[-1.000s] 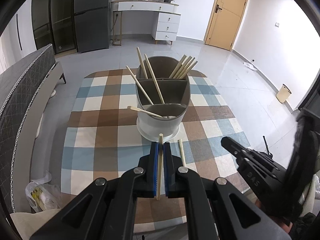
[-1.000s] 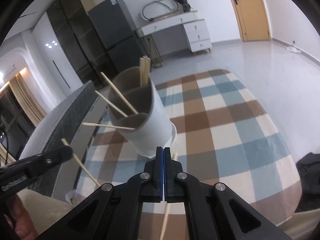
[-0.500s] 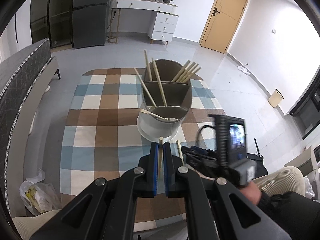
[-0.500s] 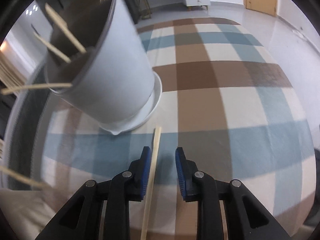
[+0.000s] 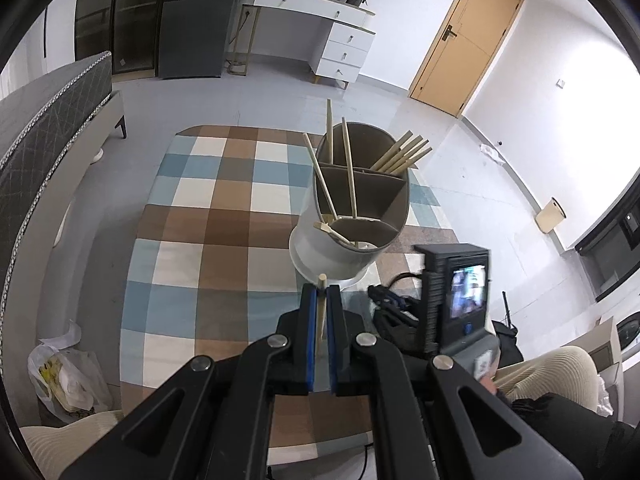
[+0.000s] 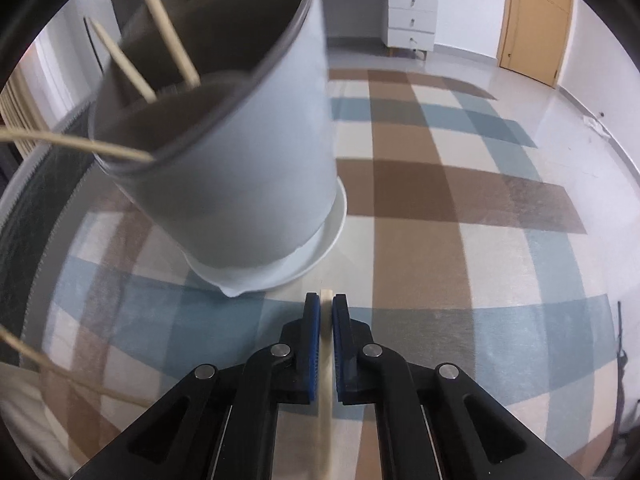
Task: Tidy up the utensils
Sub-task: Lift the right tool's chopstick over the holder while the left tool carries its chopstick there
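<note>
A grey-and-white divided utensil holder [image 5: 360, 216] stands on the checked tablecloth [image 5: 200, 240], with several wooden chopsticks leaning in its compartments. My left gripper [image 5: 321, 292] hovers just in front of it, shut on one chopstick [image 5: 321, 312] whose tip pokes past the pads. My right gripper [image 6: 326, 304] is low over the cloth by the holder's [image 6: 240, 160] white base. Its jaws are closing on a second chopstick [image 6: 326, 380] that lies along the cloth, and the blue pads press its sides. In the left wrist view the right gripper's body [image 5: 456, 300] hides its fingers.
A grey padded bench [image 5: 48, 120] runs along the table's left side, and a plastic bag [image 5: 68, 376] lies on the floor below. The person's knee [image 5: 552, 372] is at the lower right. Bare checked cloth [image 6: 460, 240] stretches to the right of the holder.
My right gripper came down to the cloth beside the holder, opened around the lying chopstick and closed on it. The left gripper kept its chopstick and drifted slightly sideways.
</note>
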Available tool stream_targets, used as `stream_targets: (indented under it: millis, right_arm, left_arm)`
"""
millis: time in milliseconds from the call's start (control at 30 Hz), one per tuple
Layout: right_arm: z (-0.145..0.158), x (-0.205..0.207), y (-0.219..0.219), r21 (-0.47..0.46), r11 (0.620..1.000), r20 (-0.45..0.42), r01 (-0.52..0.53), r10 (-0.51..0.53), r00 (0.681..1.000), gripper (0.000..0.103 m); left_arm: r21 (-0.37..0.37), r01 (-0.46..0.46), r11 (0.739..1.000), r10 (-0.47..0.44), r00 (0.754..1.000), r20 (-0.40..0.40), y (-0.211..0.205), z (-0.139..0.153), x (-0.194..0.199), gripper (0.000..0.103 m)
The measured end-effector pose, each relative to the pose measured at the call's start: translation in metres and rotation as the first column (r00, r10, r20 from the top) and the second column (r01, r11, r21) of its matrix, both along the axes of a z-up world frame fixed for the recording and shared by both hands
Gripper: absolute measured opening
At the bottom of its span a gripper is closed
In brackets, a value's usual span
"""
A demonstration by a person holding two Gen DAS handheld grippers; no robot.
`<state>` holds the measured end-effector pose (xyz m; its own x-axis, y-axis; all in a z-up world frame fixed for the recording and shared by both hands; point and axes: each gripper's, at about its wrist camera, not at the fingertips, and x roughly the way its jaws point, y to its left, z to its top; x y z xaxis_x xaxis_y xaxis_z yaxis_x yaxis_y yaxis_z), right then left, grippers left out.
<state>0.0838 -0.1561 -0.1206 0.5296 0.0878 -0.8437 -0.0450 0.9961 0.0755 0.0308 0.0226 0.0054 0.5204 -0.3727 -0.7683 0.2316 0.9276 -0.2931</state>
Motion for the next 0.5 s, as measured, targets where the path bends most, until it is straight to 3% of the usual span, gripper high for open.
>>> stream_targets:
  millis: [300, 500]
  right_arm:
    - [0.077, -0.054, -0.029, 0.220, 0.975, 0.230, -0.013, -0.039, 0.972, 0.006]
    - [0.110, -0.066, -0.029, 0.300, 0.953, 0.310, -0.032, -0.066, 0.949, 0.006]
  left_arm:
    - [0.063, 0.014, 0.998, -0.016, 0.999, 0.034, -0.013, 0.017, -0.018, 0.001]
    - [0.102, 0.021, 0.995, -0.026, 0.998, 0.050, -0.024, 0.035, -0.032, 0.001]
